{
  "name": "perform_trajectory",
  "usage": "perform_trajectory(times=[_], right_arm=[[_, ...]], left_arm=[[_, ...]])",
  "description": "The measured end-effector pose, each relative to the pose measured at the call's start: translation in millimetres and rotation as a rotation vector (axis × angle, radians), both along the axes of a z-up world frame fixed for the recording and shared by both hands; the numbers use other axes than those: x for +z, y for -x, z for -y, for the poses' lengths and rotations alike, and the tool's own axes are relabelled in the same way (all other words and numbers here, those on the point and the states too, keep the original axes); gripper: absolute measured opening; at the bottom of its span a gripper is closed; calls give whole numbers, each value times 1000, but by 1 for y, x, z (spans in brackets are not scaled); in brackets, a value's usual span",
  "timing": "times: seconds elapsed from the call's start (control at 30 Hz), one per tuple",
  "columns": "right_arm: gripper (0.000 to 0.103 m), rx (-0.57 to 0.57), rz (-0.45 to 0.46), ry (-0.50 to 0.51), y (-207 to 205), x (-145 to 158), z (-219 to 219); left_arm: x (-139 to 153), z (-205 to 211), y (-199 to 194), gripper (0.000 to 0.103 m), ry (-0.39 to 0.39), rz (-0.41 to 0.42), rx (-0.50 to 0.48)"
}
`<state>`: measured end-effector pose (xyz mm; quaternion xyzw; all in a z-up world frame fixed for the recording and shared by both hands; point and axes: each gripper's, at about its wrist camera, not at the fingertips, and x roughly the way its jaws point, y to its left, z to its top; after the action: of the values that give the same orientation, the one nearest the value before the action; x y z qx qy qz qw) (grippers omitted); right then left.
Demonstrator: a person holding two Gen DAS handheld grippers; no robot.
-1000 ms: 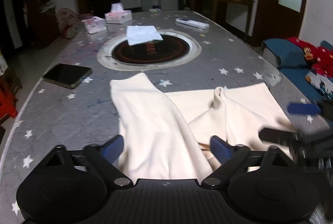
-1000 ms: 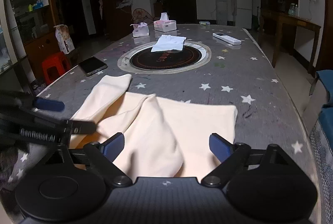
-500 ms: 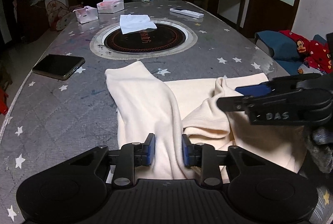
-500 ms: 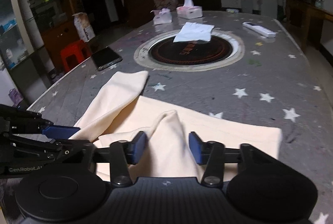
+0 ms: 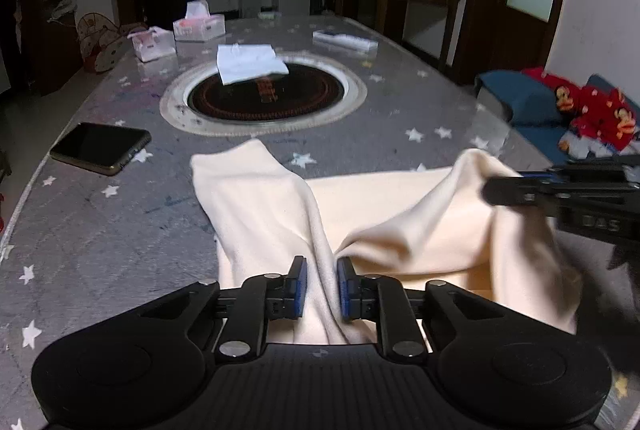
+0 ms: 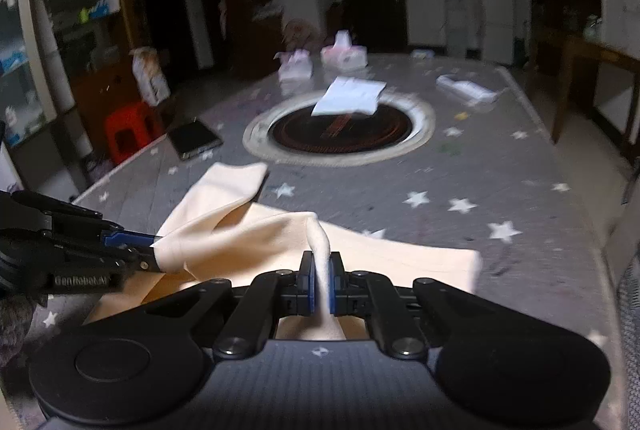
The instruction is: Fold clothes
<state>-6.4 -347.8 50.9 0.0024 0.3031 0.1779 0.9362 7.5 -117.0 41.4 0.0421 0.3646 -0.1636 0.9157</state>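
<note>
Grey star-printed tabletop point(image 5: 100, 230) fills both wrist views, its left edge curving close beside my left tongs. Nearest me, my left gripper point(image 5: 322, 288) has its blue pads nearly together on a pinched ridge of the cream garment point(image 5: 260, 214). My right gripper point(image 6: 320, 284) is likewise clamped on a raised fold of the same cloth point(image 6: 280, 238), which stands up in a peak between its pads. The garment lies at the near end of the table, one sleeve-like flap stretched toward the middle and the rest bunched and lifted between the two tools. Bare tabletop lies open on either side of it. Left of the cloth a dark phone point(image 5: 100, 148) lies near the table's edge. Beyond, a round inset hotplate point(image 5: 264, 98) carries a folded white cloth point(image 5: 250, 64) on its far rim. Farther still, two tissue boxes point(image 5: 199, 26) with tissues poking out stand near the left edge, and a white remote point(image 5: 345, 40) lies to the right.
</note>
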Motion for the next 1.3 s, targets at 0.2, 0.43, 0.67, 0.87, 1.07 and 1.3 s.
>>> perform_trajectory(times=[0.2,0.43,0.67,0.87,1.07,1.3], right_arm=[[5,-117,92,-29,50,21,30],[5,-274,161,-34,116,28,62],[5,-357,77,-27,149,14,89],[12,-389,-54,8,149,-10,100],[34,-429,-37,43,154,-2,107],[35,-330,1,62,123,12,95]], left_arm=[[5,-18,16,9,-7,31,31],[21,-46,46,8,28,86,96],[35,-80,89,8,62,86,146],[12,-100,103,16,-7,-36,191],[21,-100,104,48,-51,0,193],[30,-61,76,48,-26,53,86]])
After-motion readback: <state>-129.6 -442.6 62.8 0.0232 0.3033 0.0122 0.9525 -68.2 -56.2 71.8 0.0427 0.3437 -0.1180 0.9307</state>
